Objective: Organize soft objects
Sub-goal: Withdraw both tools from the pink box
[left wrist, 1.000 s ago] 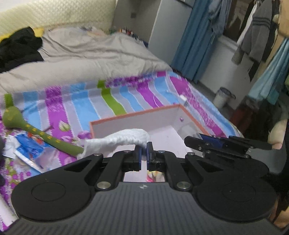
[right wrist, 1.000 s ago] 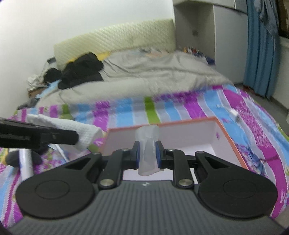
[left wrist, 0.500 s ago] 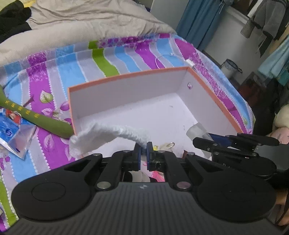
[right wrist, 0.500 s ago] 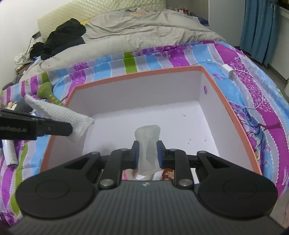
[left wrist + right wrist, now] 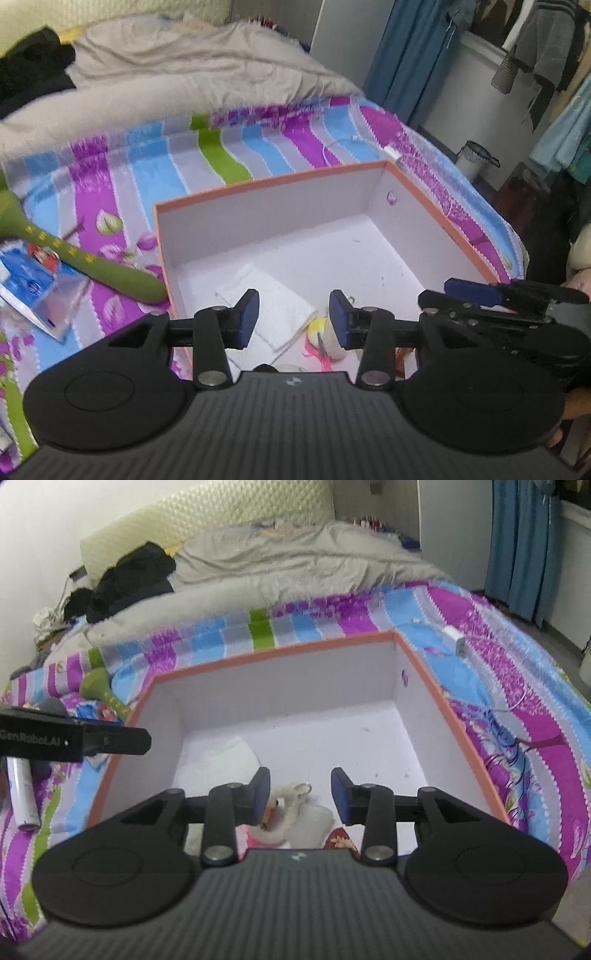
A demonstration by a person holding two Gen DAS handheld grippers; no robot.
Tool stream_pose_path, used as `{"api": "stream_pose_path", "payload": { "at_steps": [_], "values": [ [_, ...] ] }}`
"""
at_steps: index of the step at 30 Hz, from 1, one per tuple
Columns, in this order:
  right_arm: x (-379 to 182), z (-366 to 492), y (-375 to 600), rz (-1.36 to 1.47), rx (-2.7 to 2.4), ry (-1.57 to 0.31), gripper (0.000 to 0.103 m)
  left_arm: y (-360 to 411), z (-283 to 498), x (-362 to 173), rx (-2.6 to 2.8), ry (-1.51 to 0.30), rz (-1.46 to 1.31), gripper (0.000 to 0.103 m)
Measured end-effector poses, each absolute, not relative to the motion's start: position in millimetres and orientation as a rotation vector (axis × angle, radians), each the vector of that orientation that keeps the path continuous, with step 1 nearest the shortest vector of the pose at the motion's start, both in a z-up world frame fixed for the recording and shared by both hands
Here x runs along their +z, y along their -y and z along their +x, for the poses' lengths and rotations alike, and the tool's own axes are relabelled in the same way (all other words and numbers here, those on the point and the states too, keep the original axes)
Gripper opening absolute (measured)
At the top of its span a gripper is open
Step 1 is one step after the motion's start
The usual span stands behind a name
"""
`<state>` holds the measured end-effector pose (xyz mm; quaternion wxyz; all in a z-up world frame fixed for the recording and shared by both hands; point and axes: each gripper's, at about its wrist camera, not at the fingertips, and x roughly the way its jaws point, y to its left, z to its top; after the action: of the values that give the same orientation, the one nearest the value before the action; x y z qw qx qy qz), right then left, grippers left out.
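Observation:
An orange-rimmed box [image 5: 273, 179] with a white inside sits on the striped bedspread. My left gripper [image 5: 293, 314] hangs over its near left part, jaws opening, nothing between them. Below it a white folded cloth [image 5: 266, 306] lies flat on the box floor. My right gripper [image 5: 300, 790] hangs over the box [image 5: 273, 651] too, jaws opening and empty. Under it lie a pale translucent soft piece [image 5: 314, 825] and a small plush keychain [image 5: 288, 808]. The cloth [image 5: 225, 760] shows at the left of the box floor.
A green plush stick [image 5: 92, 266] and a blue packet [image 5: 29, 280] lie left of the box. A white tube [image 5: 22, 794] lies further left. A charger and cable [image 5: 458, 638] lie right of the box. A grey duvet [image 5: 295, 565] and black clothes [image 5: 129, 579] are behind.
Both grippers came down over the box and opened. The white cloth left the left gripper and lies on the box floor. The pale piece left the right gripper.

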<state>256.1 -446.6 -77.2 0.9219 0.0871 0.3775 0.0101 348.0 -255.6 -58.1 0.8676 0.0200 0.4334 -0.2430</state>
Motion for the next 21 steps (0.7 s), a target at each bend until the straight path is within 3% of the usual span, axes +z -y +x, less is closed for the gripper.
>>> {"api": "stream_pose_path", "payload": {
  "at_steps": [21],
  "values": [
    [-23.6,170.5,390.2,0.156,0.084,-0.541,0.039,179.5,237.5,-6.9,-0.461,-0.639,-0.029,0.048]
  ]
}}
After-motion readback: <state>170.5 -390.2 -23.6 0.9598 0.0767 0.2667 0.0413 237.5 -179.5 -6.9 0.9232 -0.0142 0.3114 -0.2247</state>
